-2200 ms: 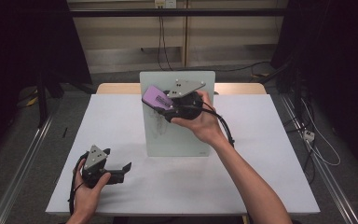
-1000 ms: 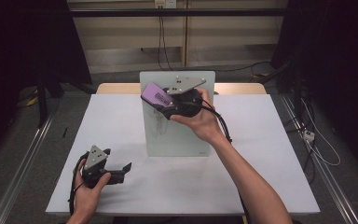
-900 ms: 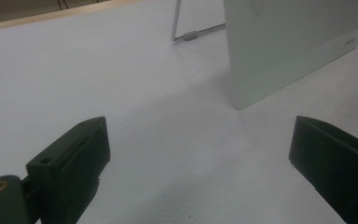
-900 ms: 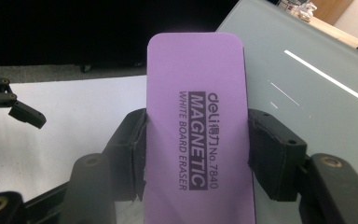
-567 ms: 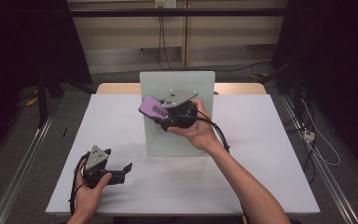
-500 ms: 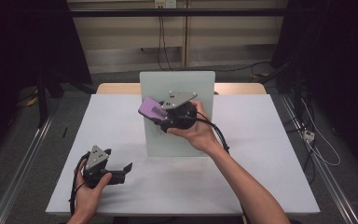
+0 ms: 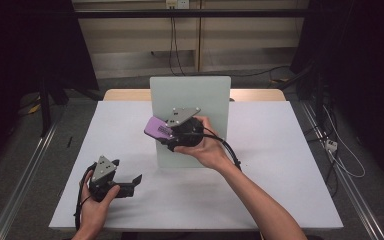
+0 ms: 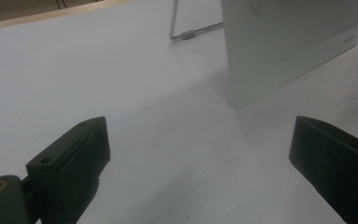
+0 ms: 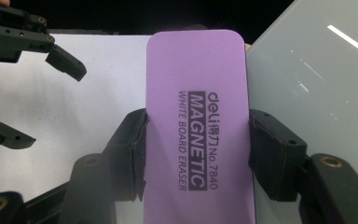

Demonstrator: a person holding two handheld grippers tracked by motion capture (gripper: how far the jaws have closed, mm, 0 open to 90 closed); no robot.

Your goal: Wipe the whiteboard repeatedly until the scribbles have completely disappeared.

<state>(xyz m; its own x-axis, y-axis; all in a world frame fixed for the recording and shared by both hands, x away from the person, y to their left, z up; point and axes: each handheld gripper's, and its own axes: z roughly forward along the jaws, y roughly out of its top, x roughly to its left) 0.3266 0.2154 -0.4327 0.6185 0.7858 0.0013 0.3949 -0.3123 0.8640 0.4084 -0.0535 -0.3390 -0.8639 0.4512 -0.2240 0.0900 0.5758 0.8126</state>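
High view: right gripper [image 7: 166, 136], clamped on the purple whiteboard eraser [image 7: 156, 129], has come down the standing whiteboard [image 7: 192, 100] from near its top to mid-panel; judged a wiping stroke under way.
Left gripper view: left gripper [image 8: 196, 163] jaws spread wide, empty, over the white table [image 8: 74, 70]; unmoved.
Right gripper view: pads [image 9: 129, 140] squeeze the eraser's sides, board just beside.
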